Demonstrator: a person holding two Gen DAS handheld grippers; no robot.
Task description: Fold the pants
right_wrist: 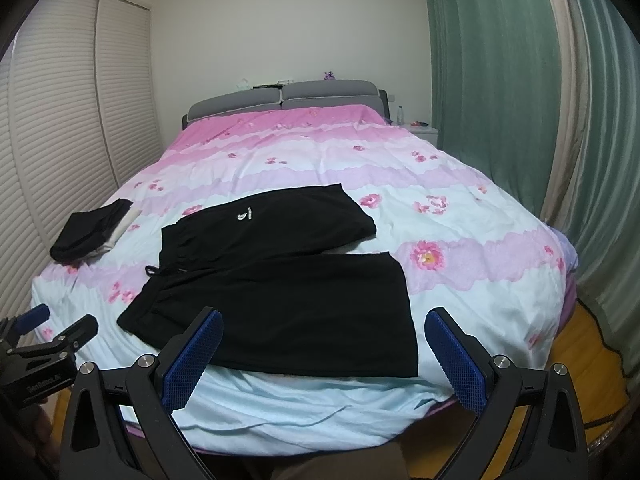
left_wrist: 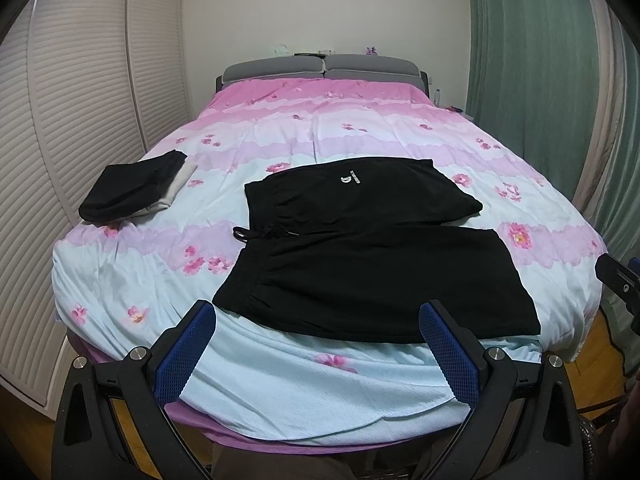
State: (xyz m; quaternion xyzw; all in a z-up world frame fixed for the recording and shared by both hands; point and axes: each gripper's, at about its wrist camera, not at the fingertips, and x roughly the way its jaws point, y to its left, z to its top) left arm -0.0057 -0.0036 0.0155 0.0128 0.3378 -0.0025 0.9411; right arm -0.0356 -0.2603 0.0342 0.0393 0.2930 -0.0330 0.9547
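Black shorts (left_wrist: pixel 360 248) lie spread flat on the bed, waistband to the left, both legs pointing right; a small white logo (left_wrist: pixel 348 178) marks the far leg. They also show in the right wrist view (right_wrist: pixel 280 280). My left gripper (left_wrist: pixel 320 316) is open and empty, hovering at the bed's near edge just short of the shorts' near hem. My right gripper (right_wrist: pixel 324 322) is open and empty, over the near leg's lower edge. The left gripper shows at the right wrist view's left edge (right_wrist: pixel 52 328); the right gripper shows at the left wrist view's right edge (left_wrist: pixel 620 280).
A folded pile of black and white clothes (left_wrist: pixel 132 188) sits at the bed's left side. The bed has a pink and light-blue floral cover (left_wrist: pixel 320 128) and grey headboard (left_wrist: pixel 324 66). White slatted wardrobe doors (left_wrist: pixel 80 100) stand left, green curtains (left_wrist: pixel 532 60) right. Wooden floor (right_wrist: pixel 580 340) lies right.
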